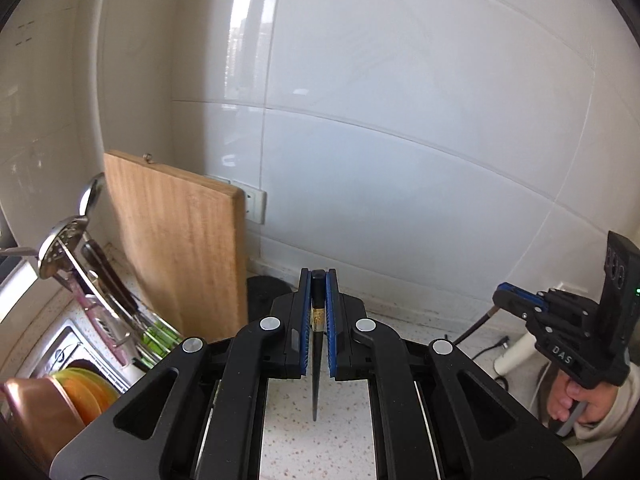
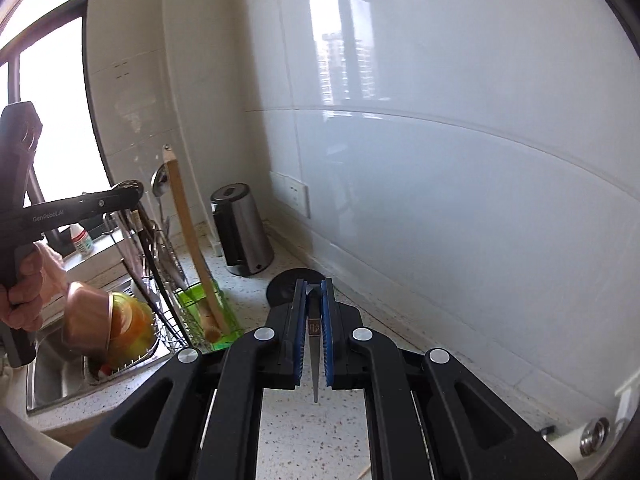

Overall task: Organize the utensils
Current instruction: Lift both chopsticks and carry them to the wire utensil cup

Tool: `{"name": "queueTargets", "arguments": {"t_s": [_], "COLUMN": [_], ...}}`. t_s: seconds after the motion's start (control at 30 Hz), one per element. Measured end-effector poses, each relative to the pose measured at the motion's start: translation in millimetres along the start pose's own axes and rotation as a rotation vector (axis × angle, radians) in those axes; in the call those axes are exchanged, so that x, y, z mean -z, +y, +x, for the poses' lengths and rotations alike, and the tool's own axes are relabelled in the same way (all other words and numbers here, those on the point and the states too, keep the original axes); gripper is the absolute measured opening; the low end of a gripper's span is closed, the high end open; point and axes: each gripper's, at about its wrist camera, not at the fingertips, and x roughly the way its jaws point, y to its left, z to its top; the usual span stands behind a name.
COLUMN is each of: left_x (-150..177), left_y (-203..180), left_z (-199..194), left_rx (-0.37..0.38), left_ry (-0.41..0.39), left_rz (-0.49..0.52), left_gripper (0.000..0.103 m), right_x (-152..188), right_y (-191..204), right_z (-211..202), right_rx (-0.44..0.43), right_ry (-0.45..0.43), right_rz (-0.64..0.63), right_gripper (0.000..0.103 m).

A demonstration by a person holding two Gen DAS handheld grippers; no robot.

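My left gripper (image 1: pixel 318 280) is shut on a black chopstick (image 1: pixel 316 344), held upright with its thin tip pointing down over the speckled counter (image 1: pixel 320 432). My right gripper (image 2: pixel 314 292) is shut on a second dark chopstick (image 2: pixel 315 356), tip down too. In the left wrist view the right gripper (image 1: pixel 504 298) shows at the right with its chopstick (image 1: pixel 474 326) slanting down. In the right wrist view the left gripper (image 2: pixel 128 196) is at the left, above the utensil rack (image 2: pixel 176 312). The rack holds a ladle (image 1: pixel 90 200), a slotted spoon (image 1: pixel 60 248) and other utensils.
A wooden cutting board (image 1: pixel 176 248) leans by the rack. A steel kettle (image 2: pixel 242 232) and a black round base (image 2: pixel 288 288) stand by the tiled wall. A copper cup (image 2: pixel 86 318) and orange bowls (image 2: pixel 132 326) sit in the drainer over the sink (image 2: pixel 52 380).
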Motion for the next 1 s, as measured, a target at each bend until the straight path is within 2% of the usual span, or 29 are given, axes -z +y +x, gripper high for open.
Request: {"name": "queueTargets", "arguments": {"t_s": [0.33, 0.47, 0.67, 1.0], "left_x": [-1, 4, 16, 27], "left_y": [62, 78, 94, 96], "left_z": [-23, -19, -5, 3], "left_rx": [-0.119, -0.143, -0.14, -0.134], "left_ry": [-0.035, -0.038, -0.033, -0.063], "left_rz": [-0.092, -0.112, -0.141, -0.115], "left_gripper": [0.006, 0.006, 0.006, 0.006], "right_x": [-34, -47, -58, -52], "right_y": [74, 98, 123, 152], "right_z": [35, 46, 59, 97], "right_rx": [-0.183, -0.253, -0.348, -0.38], "right_ry": [-0.003, -0.005, 0.01, 0.074], "right_rz": [-0.115, -0.125, -0.129, -0.141], "right_gripper": [0.004, 0.004, 0.004, 0.004]}}
